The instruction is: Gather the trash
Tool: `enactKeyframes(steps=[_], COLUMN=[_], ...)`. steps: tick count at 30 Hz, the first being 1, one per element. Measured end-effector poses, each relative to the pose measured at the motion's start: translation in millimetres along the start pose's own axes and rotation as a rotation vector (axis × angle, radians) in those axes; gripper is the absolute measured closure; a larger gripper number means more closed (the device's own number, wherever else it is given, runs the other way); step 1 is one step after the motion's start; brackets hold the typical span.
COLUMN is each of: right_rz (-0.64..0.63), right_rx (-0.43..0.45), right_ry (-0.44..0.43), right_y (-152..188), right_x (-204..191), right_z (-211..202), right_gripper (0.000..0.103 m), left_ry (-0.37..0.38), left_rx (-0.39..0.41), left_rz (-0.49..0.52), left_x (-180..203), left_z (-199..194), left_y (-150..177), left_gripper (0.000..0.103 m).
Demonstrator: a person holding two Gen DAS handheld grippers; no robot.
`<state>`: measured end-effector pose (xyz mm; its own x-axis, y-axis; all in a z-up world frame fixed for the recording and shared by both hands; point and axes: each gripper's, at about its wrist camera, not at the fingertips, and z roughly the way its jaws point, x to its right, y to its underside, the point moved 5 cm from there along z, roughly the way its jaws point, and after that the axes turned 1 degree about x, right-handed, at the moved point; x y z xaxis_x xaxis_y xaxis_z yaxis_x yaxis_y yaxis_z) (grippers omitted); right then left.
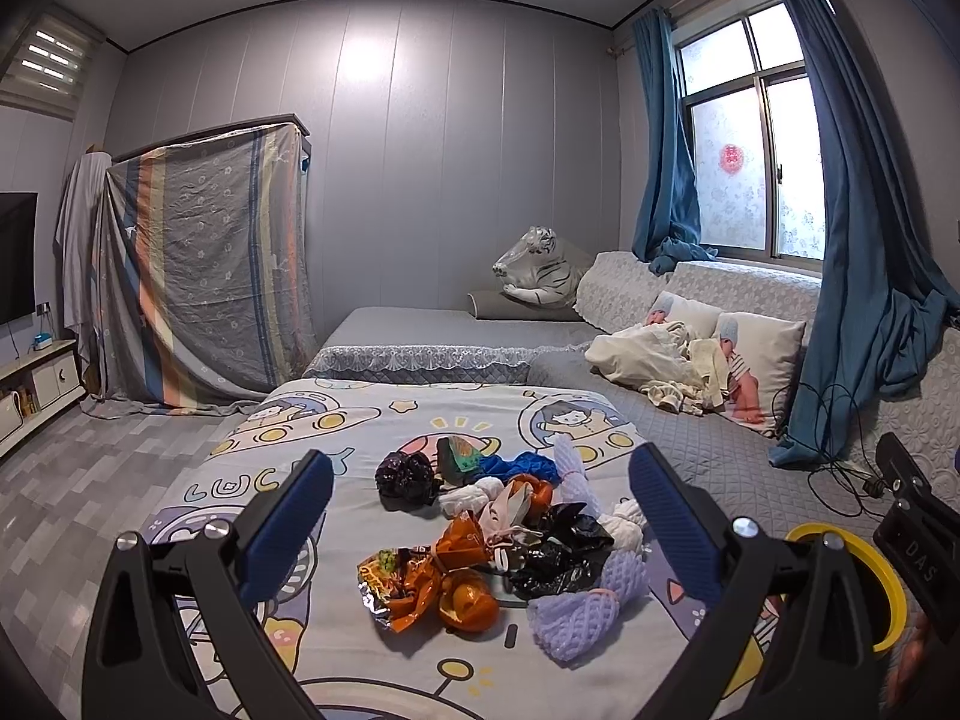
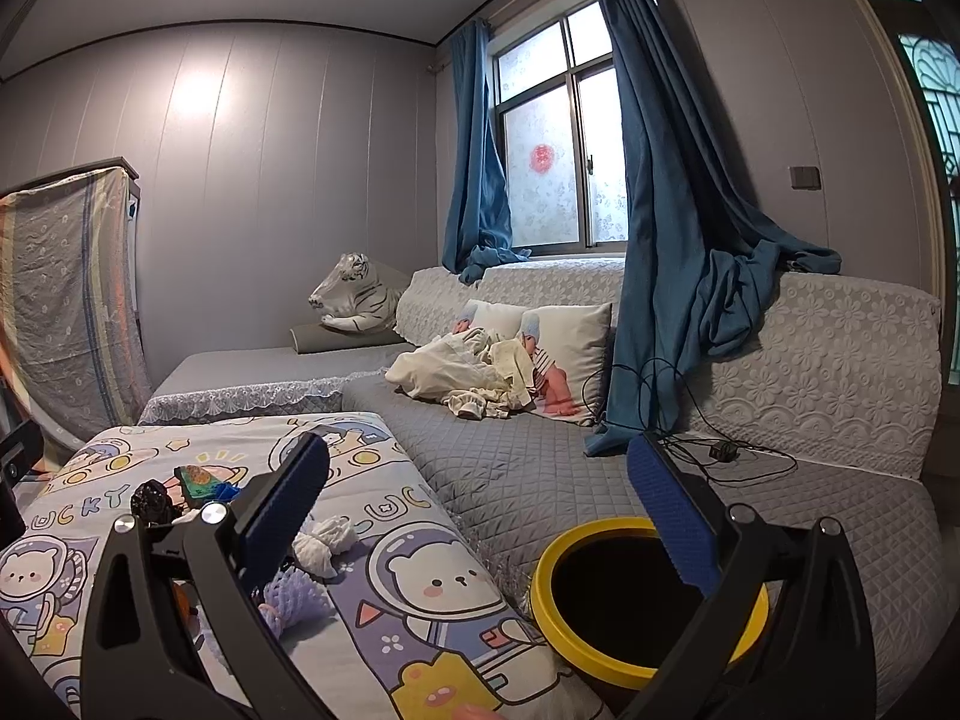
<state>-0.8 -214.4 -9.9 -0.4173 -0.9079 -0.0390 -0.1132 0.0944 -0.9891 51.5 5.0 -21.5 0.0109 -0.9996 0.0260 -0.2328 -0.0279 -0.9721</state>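
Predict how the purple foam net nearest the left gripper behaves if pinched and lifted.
The purple foam net looks like open mesh, so it probably squashes between the fingers and weighs very little. Being soft and floppy, it likely droops rather than rolling or tipping. It touches the black plastic bag, so that neighbour may snag and drag along. The left gripper is open above the pile.

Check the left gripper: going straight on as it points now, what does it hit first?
Probably the trash pile on the cartoon blanket: the open left gripper frames it dead centre, likely the black bag. Depth is unclear.
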Motion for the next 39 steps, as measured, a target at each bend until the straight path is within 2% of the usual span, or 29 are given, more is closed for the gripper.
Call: enactKeyframes(steps=[39], right_rz=[0.001], right_rx=[-0.002], right_ry=[0.000], right_y=[1.5], right_x=[-0.7], right_z=[1.6], right_gripper=[0.008], left_ry=[0.000], left_rx=[-0.009], left_rz=[0.000], left_x=[-1.5], left_z=[-0.8], left_y=[4.0], left_gripper=[0.008])
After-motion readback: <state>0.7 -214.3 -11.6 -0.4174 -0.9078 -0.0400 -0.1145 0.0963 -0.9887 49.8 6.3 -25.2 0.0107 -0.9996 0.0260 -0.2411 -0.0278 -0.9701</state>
